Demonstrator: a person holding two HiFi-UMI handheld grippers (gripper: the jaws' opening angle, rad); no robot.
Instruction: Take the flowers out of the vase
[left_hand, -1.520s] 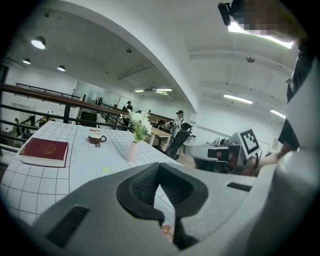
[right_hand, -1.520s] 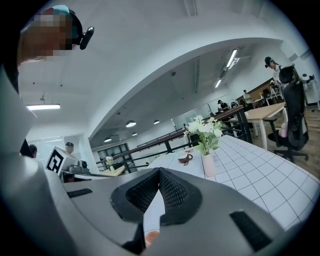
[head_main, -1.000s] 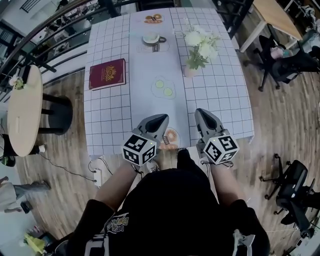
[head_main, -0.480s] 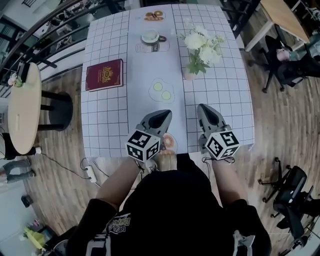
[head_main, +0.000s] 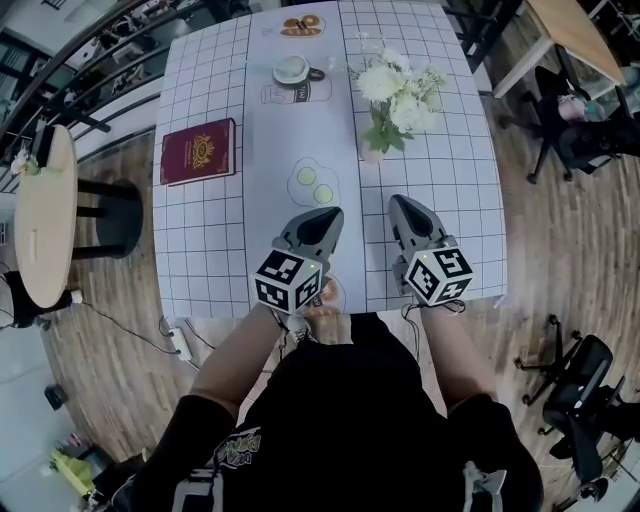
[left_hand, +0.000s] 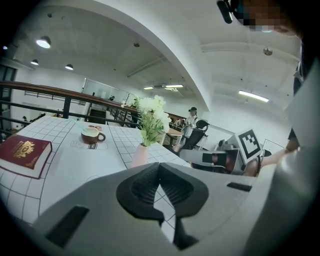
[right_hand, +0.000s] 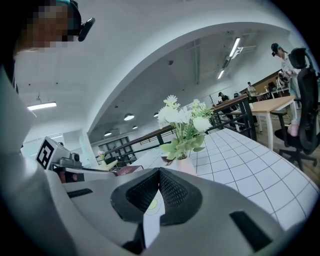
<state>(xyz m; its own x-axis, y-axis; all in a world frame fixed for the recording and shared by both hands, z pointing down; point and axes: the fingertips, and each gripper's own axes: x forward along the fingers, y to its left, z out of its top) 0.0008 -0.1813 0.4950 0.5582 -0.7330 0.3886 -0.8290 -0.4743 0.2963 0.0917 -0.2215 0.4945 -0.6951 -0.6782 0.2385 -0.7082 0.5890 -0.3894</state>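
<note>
A bunch of white flowers (head_main: 398, 88) with green leaves stands upright in a small pink vase (head_main: 373, 150) on the right half of the checked table (head_main: 220, 240). In the left gripper view the flowers (left_hand: 151, 114) and vase (left_hand: 140, 155) lie ahead, slightly left; in the right gripper view the flowers (right_hand: 183, 121) and vase (right_hand: 186, 164) are straight ahead. My left gripper (head_main: 328, 215) and right gripper (head_main: 398, 203) hover side by side over the table's near edge, both shut and empty, well short of the vase.
A dark red book (head_main: 198, 151) lies at the table's left. A cup (head_main: 294, 69) sits at the far middle. Printed fried eggs (head_main: 314, 181) mark the table runner. A round wooden side table (head_main: 42, 215) stands left; office chairs (head_main: 575, 130) stand right.
Both grippers have moved forward over the table's near edge, toward the vase. Their jaws stayed shut. The flowers and vase have not moved.
</note>
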